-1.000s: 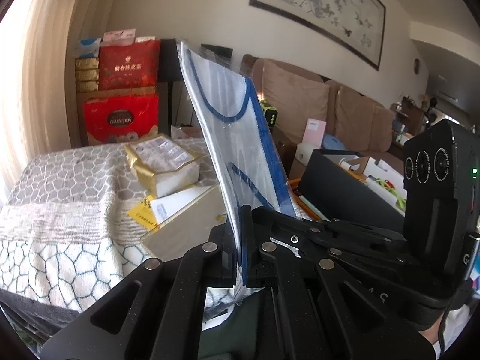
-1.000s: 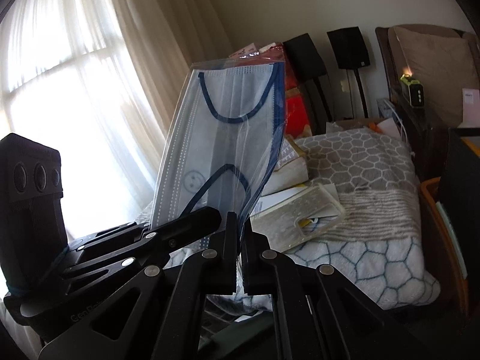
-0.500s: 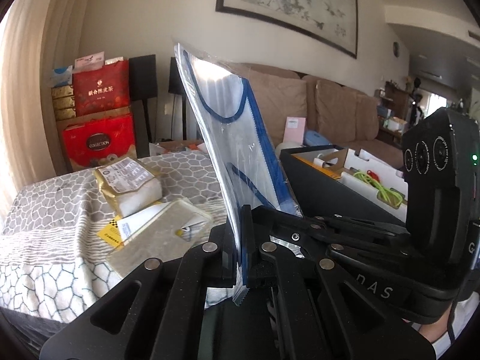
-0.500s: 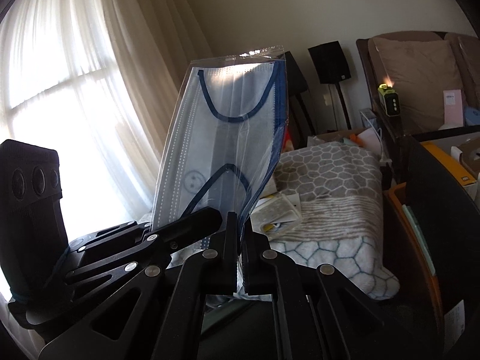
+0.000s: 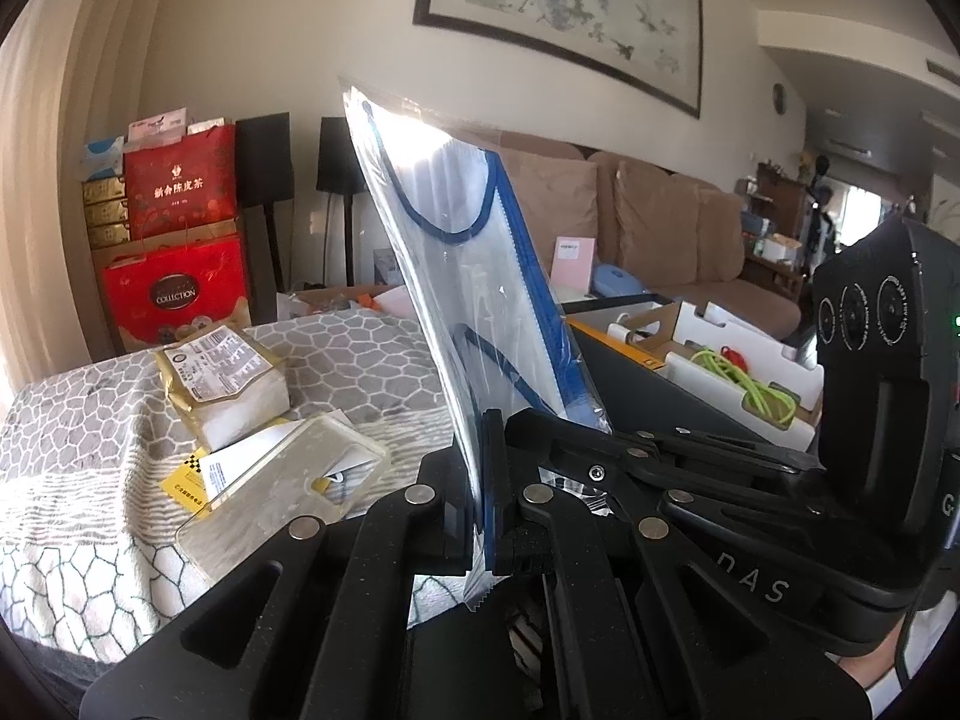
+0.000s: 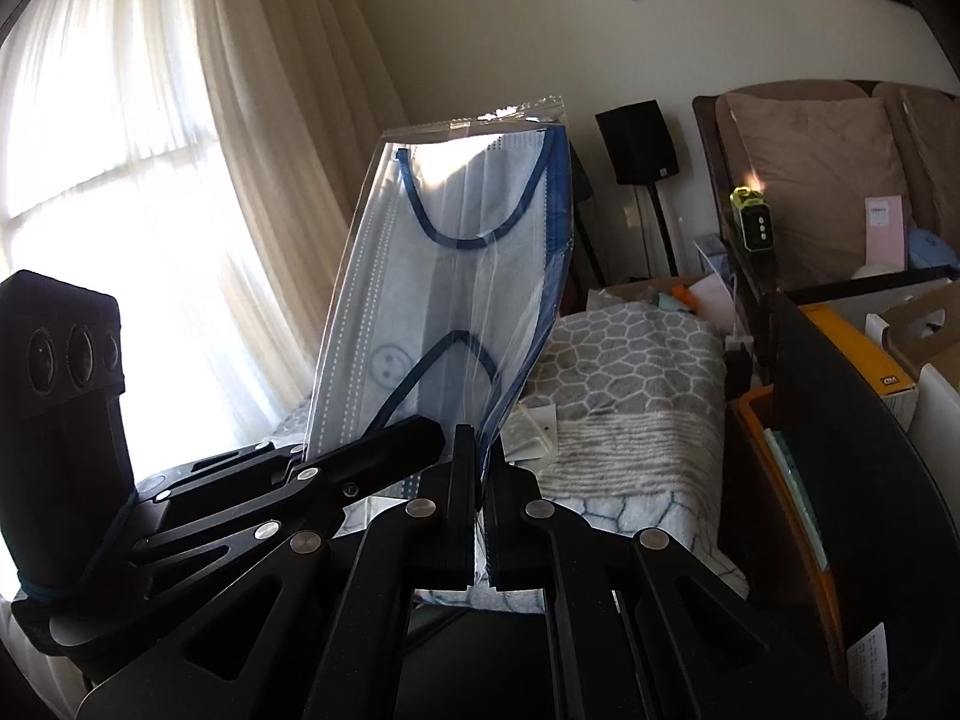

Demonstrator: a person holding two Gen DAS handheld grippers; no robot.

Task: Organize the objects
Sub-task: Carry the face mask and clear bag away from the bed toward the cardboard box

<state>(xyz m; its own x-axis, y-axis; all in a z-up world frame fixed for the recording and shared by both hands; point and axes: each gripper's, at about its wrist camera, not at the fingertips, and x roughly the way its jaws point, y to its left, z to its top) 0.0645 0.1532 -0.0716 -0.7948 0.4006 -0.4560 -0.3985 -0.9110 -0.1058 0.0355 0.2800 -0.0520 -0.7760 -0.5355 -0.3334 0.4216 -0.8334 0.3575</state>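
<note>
1. Left gripper (image 5: 483, 480): jaws closed tight on the bottom edge of the bagged face mask (image 5: 474, 276), which stands upright above them.
2. Right gripper (image 6: 480, 492): jaws also pinched together on the same bagged mask (image 6: 456, 300), at its lower edge, just right of the left gripper's jaws.
3. Both grippers sit side by side, mask held in the air between them, clear of the surface below.
4. Mask is white-blue with dark blue ear loops, inside a clear plastic sleeve.
5. Behind and left: grey honeycomb-pattern blanket (image 5: 360, 354) with a gold packet (image 5: 222, 372) and a clear phone case (image 5: 282, 492) lying on it.
6. Right: black bin (image 5: 660, 402) holding white boxes and a green cord (image 5: 744, 384).
7. Far left: red gift boxes (image 5: 174, 240) stacked by the wall.
</note>
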